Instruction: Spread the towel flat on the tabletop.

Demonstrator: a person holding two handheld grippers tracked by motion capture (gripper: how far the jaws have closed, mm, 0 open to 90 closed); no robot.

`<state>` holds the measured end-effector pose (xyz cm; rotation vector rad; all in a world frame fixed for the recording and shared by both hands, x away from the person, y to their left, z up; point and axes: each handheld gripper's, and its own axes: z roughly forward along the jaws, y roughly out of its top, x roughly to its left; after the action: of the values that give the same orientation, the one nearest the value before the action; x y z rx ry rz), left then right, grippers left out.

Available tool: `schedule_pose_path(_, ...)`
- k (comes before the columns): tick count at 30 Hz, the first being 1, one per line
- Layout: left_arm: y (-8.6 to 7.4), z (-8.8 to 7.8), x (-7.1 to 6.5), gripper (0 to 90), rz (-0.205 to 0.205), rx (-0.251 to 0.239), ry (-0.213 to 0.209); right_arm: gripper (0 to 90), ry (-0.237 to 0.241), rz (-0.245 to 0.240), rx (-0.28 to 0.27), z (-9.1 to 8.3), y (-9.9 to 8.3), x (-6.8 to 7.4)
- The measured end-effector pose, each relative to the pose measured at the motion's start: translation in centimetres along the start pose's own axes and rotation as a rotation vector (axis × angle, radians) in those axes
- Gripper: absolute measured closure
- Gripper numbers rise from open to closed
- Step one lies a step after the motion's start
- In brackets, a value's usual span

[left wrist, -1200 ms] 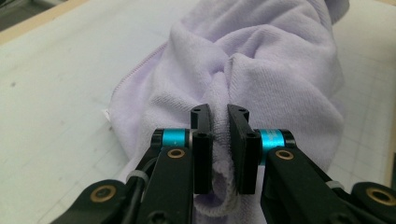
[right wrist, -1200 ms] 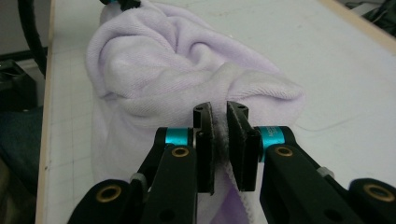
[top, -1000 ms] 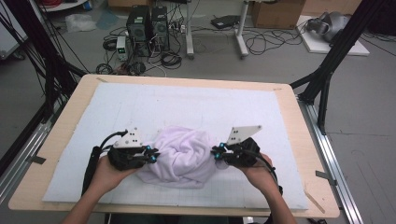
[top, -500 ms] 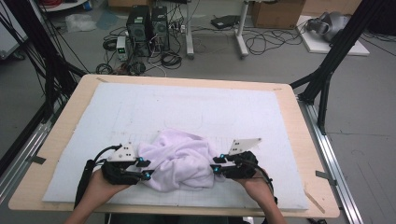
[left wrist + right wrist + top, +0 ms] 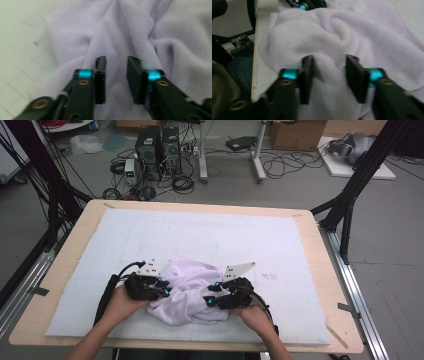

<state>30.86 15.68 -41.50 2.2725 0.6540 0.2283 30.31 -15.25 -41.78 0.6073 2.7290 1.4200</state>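
Near the tabletop's (image 5: pixel 70 255) front edge, a crumpled lilac cloth (image 5: pixel 192 290) is flanked by the left tool (image 5: pixel 165 287), just narrowing, and right tool (image 5: pixel 207 300), just widening; folds lie between both parted jaws, unpinched.

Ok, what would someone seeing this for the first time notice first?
A crumpled pale lilac cloth bunched near the front edge of the white-covered table. The left gripper and right gripper press in from either side, jaws straddling folds of it. Behind the table, computers and cables litter the floor.
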Motion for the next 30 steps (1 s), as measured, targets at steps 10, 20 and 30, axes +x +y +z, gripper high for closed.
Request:
schedule_pose_path(10, -2.2, -0.9, -1.9, 89.7, -0.004, -0.004, -0.035, 79.6, 0.056, -0.067, -0.009, -1.5, -1.0, 1.5)
schedule_pose_path(20, -4.4, -3.6, -4.8, 89.7, 0.003, -0.031, -0.077, 79.3, 0.140, -0.072, 0.017, -2.4, -2.6, 4.4)
schedule_pose_path(30, -1.9, -4.7, -2.6, 64.1, -0.003, -0.114, -0.013, 55.8, -0.009, -0.055, -0.075, -5.5, -0.1, 1.7)
